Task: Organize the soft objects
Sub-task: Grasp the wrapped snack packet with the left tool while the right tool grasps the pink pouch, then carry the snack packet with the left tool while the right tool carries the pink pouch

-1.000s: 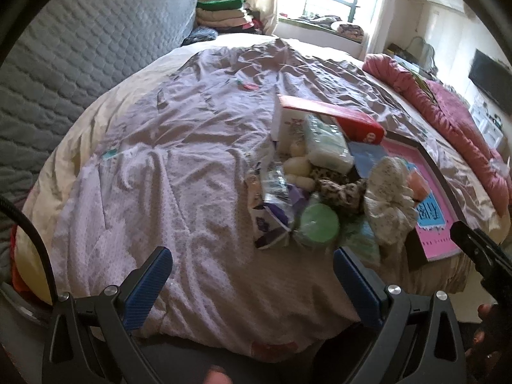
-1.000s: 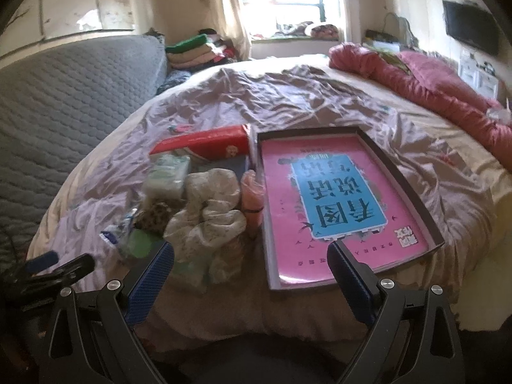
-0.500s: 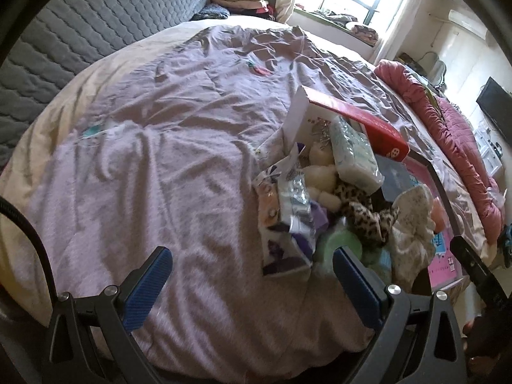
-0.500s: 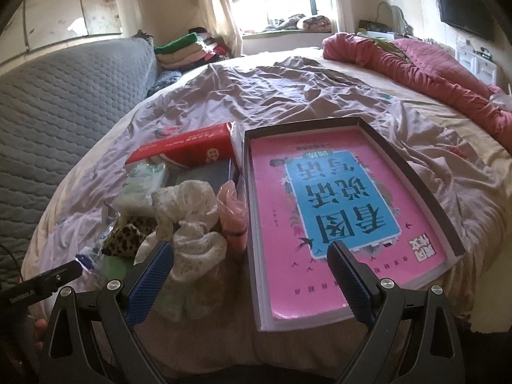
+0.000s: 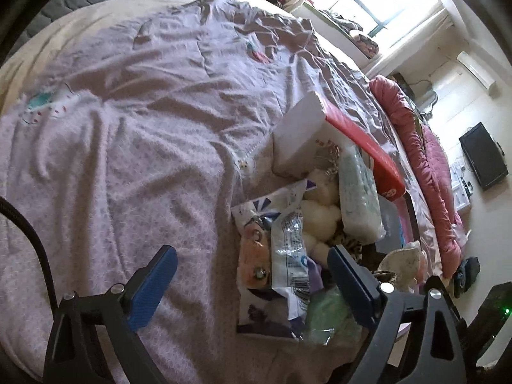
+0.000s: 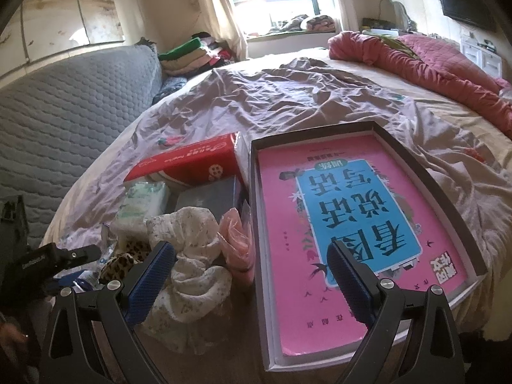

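A pile of soft objects lies on the bed: a printed plastic pouch (image 5: 281,249), a white plush toy (image 5: 320,211), a tissue pack (image 5: 356,192), a leopard-print scrunchie (image 6: 123,257), a white floral cloth (image 6: 195,256), a pink bag (image 6: 236,240) and a green object (image 5: 329,310). My left gripper (image 5: 252,275) is open and empty, low over the pouch. My right gripper (image 6: 252,275) is open and empty, above the gap between the cloth and a dark tray (image 6: 448,204) holding a pink book (image 6: 336,224).
A red and white box (image 6: 192,163) lies behind the pile. A wrinkled lilac sheet (image 5: 128,128) covers the bed. A pink quilt (image 6: 432,54) lies at the far right, folded clothes (image 6: 192,54) by the grey headboard (image 6: 64,102).
Both grippers have moved forward and lower toward the pile. The left view has swung right, so the pouch now sits between its fingers. Both stay open.
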`<state>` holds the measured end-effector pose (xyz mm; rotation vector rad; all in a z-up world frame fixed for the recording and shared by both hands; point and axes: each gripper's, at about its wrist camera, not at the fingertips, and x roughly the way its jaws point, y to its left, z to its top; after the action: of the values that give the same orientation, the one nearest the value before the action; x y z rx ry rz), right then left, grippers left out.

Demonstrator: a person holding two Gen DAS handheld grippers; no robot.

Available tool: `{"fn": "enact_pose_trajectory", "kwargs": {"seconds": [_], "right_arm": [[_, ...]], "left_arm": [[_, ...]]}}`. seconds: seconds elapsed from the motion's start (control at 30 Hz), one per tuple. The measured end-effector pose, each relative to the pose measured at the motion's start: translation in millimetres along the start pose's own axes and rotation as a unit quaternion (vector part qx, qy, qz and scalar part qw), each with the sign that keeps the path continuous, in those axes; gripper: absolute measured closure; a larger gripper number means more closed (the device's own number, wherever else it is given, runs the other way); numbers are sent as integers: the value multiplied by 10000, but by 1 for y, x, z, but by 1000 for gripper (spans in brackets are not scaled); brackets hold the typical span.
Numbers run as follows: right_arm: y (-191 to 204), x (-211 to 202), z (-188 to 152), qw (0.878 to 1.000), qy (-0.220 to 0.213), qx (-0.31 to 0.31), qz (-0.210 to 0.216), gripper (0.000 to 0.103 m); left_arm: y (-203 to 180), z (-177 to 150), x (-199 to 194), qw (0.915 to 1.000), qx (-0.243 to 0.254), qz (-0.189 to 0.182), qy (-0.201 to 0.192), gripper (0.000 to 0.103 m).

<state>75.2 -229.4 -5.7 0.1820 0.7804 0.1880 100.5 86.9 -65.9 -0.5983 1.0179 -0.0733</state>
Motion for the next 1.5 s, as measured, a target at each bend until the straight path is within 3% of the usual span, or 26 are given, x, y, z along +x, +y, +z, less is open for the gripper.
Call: {"fn": "enact_pose_trajectory", "kwargs": {"seconds": [0.17,0.3,0.43,0.5,0.57,0.8,1.2,1.5], "right_arm": [[-3,8,0,10000,26,55,73,16],[-1,21,3,9996,241,-65,166,47],[6,28,2,9990,309,-317,91,58],[8,29,1,9986,308,-406,139,73],[10,30,1,9979,342,-532,161,80],[10,26,1,9974,287,-576,326,85],[6,16,3,9980,134,-499,366,85],[4,4,5,9984,-6,-443,360,86]], "left_arm": [[-3,0,9,9999,44,-87,77,12],[1,4,12,9998,-33,-189,77,16],[6,6,14,9995,-69,-285,90,23],[7,6,16,9991,-104,-399,140,27],[7,4,19,9982,-148,-537,224,32],[4,5,28,9945,-94,-982,347,57],[6,3,0,9923,13,-1228,-168,58],[-3,-8,-25,9948,294,-868,-443,58]]}}
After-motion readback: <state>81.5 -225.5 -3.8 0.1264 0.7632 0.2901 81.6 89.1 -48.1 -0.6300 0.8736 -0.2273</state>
